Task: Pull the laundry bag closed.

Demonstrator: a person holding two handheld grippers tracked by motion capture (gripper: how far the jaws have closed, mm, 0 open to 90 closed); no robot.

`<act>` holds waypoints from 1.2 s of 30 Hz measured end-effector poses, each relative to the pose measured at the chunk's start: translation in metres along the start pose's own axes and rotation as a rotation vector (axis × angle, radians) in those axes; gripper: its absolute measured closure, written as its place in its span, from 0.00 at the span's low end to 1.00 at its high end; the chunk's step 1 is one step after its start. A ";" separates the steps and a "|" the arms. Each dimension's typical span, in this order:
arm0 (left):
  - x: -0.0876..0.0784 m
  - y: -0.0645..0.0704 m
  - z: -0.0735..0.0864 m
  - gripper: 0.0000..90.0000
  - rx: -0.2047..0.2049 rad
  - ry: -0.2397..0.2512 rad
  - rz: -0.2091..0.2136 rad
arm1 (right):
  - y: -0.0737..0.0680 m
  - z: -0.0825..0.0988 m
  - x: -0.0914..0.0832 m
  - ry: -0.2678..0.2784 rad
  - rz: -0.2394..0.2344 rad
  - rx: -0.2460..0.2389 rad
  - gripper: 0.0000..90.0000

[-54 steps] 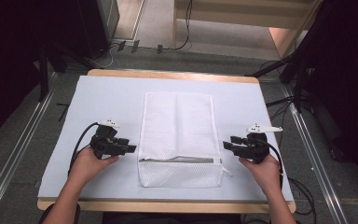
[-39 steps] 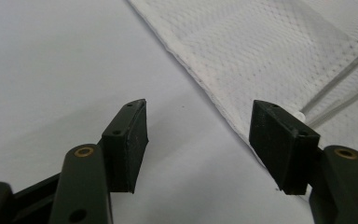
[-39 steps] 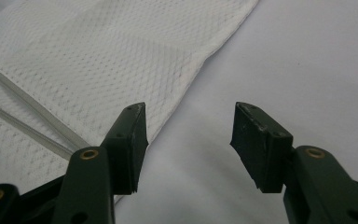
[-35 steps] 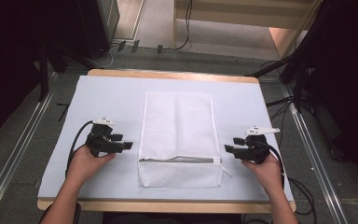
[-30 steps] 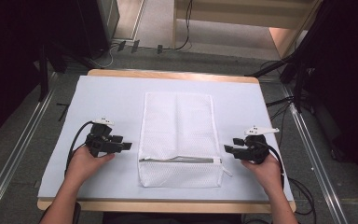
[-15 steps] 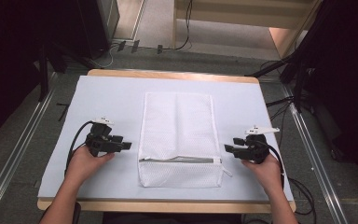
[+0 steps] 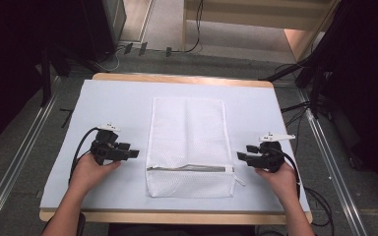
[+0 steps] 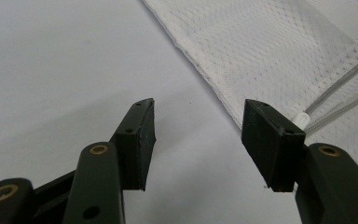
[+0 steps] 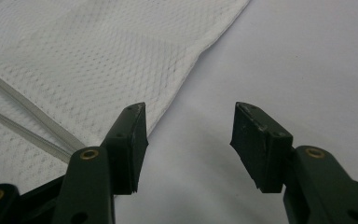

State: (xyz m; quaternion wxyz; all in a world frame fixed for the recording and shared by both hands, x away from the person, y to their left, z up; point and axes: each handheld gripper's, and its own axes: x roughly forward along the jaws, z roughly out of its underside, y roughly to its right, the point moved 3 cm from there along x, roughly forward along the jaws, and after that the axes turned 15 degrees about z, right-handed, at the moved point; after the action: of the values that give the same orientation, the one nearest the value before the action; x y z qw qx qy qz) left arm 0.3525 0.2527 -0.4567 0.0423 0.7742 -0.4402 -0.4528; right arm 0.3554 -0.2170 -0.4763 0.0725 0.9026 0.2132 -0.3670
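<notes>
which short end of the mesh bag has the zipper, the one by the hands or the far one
The near end, by the hands: the grey zipper runs across the white mesh bag between the left gripper and right gripper; the far end is plain.

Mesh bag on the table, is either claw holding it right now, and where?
No. Both the left claw and right claw stand open beside the white mesh bag, nothing between their jaws.

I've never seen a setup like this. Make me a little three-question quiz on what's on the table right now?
1. True or false: the left gripper is clamped on the mesh bag.
2. What runs across the bag near the person's edge? A) a zipper B) a ribbon C) a label
3. What colour is the mat under the bag?

Key:
1. False; both it and the right gripper stand open beside the bag.
2. A, the zipper.
3. Pale bluish-white.
</notes>
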 end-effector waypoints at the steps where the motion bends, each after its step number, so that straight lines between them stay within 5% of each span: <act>1: 0.000 0.000 0.000 0.48 0.001 0.003 -0.001 | 0.000 0.000 0.000 0.000 0.000 0.000 0.52; 5: -0.001 0.000 0.000 0.55 -0.015 -0.001 0.018 | -0.002 -0.001 -0.001 -0.003 0.006 0.021 0.54; 7: -0.002 0.002 0.000 0.71 -0.029 -0.004 0.038 | -0.007 -0.004 -0.005 0.002 -0.003 0.037 0.57; 8: -0.003 0.005 0.000 0.71 -0.039 -0.004 0.051 | -0.007 -0.004 -0.005 0.002 -0.003 0.037 0.57; 10: -0.004 0.014 -0.001 0.85 -0.022 -0.006 0.078 | -0.015 -0.008 -0.011 0.021 -0.018 0.021 0.61; 15: 0.001 0.022 -0.002 0.97 -0.006 -0.029 0.092 | -0.027 -0.014 -0.017 0.022 -0.050 0.027 0.67; 22: 0.011 0.030 -0.003 0.99 0.028 -0.051 0.111 | -0.058 -0.028 -0.013 0.006 -0.110 0.006 0.76; 36: 0.022 0.033 0.000 1.00 0.015 -0.067 0.125 | -0.107 -0.047 0.001 0.006 -0.180 -0.041 0.86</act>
State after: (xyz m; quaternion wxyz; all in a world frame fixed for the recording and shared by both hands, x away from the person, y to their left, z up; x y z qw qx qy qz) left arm 0.3355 0.2169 -0.4561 0.0496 0.7299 -0.4922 -0.4716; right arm 0.3389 -0.1070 -0.4410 0.0568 0.8791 0.3012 -0.3651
